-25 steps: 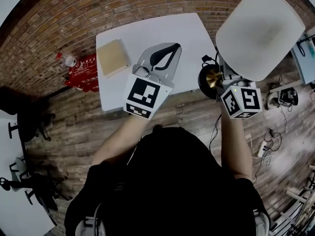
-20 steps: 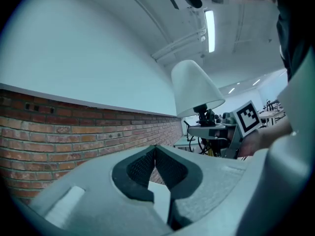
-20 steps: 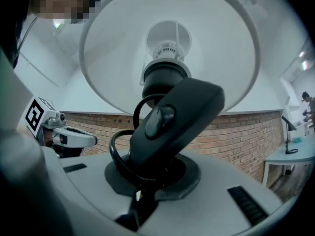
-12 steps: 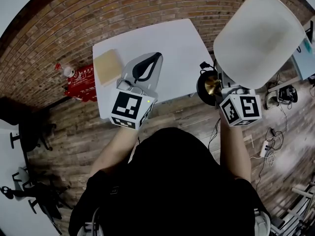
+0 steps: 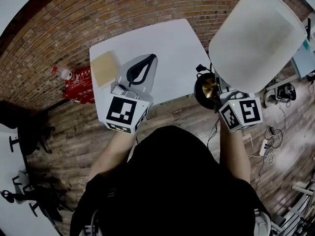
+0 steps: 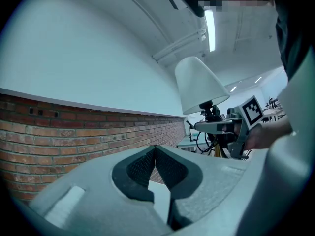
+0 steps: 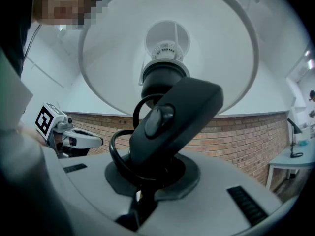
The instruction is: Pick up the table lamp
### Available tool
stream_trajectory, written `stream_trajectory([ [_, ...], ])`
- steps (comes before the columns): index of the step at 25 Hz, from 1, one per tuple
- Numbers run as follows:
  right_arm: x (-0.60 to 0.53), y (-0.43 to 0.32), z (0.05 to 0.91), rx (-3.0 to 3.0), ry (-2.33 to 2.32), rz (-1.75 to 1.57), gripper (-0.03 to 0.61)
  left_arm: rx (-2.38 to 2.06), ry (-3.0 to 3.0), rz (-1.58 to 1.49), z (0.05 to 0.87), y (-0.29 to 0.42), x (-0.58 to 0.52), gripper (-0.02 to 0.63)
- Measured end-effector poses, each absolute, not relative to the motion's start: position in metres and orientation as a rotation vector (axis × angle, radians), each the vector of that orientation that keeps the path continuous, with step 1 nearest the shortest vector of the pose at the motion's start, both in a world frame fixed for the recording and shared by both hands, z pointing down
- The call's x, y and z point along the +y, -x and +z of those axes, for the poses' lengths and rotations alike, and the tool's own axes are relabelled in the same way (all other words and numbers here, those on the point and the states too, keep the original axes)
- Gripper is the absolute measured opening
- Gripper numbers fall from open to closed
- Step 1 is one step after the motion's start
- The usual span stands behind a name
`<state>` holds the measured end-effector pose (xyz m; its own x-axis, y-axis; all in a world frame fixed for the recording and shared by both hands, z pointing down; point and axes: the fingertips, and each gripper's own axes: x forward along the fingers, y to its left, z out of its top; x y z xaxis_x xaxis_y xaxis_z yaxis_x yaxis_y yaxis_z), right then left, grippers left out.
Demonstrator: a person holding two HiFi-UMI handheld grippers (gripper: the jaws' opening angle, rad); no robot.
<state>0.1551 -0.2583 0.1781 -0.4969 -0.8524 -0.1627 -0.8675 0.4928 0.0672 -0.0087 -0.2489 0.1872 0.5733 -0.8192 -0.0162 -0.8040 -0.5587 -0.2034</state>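
The table lamp [image 5: 256, 33] has lifted a touch and hangs just right of the counter [image 5: 172, 48], clear of it, so the pick-up looks done. The right hand-held gripper [image 7: 147, 181] is clamped on its black stem; the left hand-held gripper [image 6: 155, 150], jaws together and empty, has drawn back to the counter's near edge. Print on the red pack [image 5: 78, 85] left of the counter is unreadable

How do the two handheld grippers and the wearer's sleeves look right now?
The left gripper and the right gripper match. Each has a broad light-grey shell with black textured pads at the jaws. Each carries a white cube printed with black square markers. The person wears a black short-sleeved top.
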Motion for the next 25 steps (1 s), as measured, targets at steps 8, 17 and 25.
stream_trajectory([
  [8,-0.253,-0.140,0.170,2.657,1.410,0.173,0.038,1.324,2.638,-0.111,0.190,-0.004,-0.251,0.008],
  [17,-0.250,-0.132,0.163,2.680,1.368,0.168,0.037,1.323,2.614,-0.100,0.184,-0.001,-0.250,0.008],
  [25,-0.248,-0.126,0.166,2.700,1.360,0.152,0.035,1.313,2.617,-0.099,0.185,0.000,-0.248,0.008],
])
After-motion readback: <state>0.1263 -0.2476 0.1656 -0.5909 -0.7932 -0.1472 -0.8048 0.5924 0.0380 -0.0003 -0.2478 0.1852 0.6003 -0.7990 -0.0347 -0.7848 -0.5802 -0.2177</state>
